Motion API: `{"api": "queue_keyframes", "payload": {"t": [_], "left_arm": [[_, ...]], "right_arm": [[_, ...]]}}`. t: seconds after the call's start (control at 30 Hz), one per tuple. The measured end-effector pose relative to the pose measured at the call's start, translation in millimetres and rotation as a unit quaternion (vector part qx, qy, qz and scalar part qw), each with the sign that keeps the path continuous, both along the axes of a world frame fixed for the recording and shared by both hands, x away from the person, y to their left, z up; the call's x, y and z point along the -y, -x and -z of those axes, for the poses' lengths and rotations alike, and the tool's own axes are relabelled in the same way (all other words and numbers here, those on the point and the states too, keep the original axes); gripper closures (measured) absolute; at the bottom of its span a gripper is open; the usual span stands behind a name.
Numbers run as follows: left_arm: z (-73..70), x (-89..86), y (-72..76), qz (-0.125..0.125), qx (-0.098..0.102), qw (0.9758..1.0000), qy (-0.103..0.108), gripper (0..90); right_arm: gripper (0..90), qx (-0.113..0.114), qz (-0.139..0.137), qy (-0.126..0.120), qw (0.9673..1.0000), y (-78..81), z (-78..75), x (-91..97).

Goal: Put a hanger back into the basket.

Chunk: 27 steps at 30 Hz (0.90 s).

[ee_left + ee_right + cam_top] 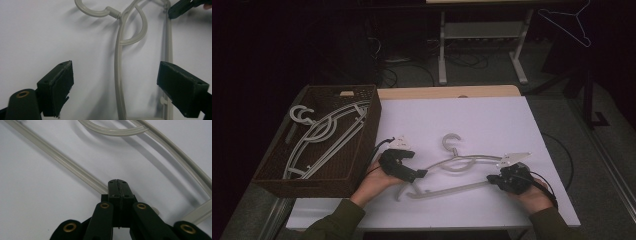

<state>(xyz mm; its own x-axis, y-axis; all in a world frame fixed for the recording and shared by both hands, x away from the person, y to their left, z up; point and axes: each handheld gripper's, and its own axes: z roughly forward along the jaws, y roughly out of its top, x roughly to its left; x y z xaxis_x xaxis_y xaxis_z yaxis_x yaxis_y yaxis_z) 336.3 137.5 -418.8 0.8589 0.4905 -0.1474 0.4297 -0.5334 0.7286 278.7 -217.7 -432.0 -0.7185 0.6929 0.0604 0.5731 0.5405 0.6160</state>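
Observation:
A pale grey plastic hanger (457, 162) lies flat on the white table top (472, 120), hook pointing away from me. My left gripper (419, 175) is at the hanger's left end, open. In the left gripper view its wide-apart jaws (120, 87) straddle the hanger's shoulder arm (117, 62), with the straight bottom bar just inside the right jaw. My right gripper (492, 179) is at the hanger's right end, shut, its tips (117, 182) down on the bottom bar (62, 161). That gripper's tip (175, 11) also shows against the bar in the left gripper view.
A dark woven basket (362, 145) holding several more grey hangers (324, 132) sits on the table's left side, close to my left hand. A thin wire hanger (572, 22) hangs at the far right. A desk frame (442, 50) stands on the floor beyond the table.

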Motion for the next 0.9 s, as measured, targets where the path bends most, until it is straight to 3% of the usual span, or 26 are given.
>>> {"api": "queue_keyframes", "payload": {"t": [0.27,0.6,0.63,0.9], "left_arm": [[13.7,31.2,-11.6,0.036,-0.003,0.9981,-0.051,33.6],[20.1,54.4,-19.5,0.056,-0.005,0.9958,-0.072,56.8],[21.3,57.5,-19.1,0.049,-0.007,0.9965,-0.067,58.2],[20.5,62.0,-17.6,0.059,0.0,0.9949,-0.082,72.2]], "right_arm": [[90.0,0.003,-0.001,0.001,1.0,-0.3,0.9,-0.1],[90.0,0.005,-0.003,0.002,1.0,-0.2,0.7,0.3],[90.0,0.006,-0.003,0.002,1.0,-0.1,0.6,0.3],[90.0,0.003,-0.004,0.0,1.0,-0.1,0.2,0.7]]}}
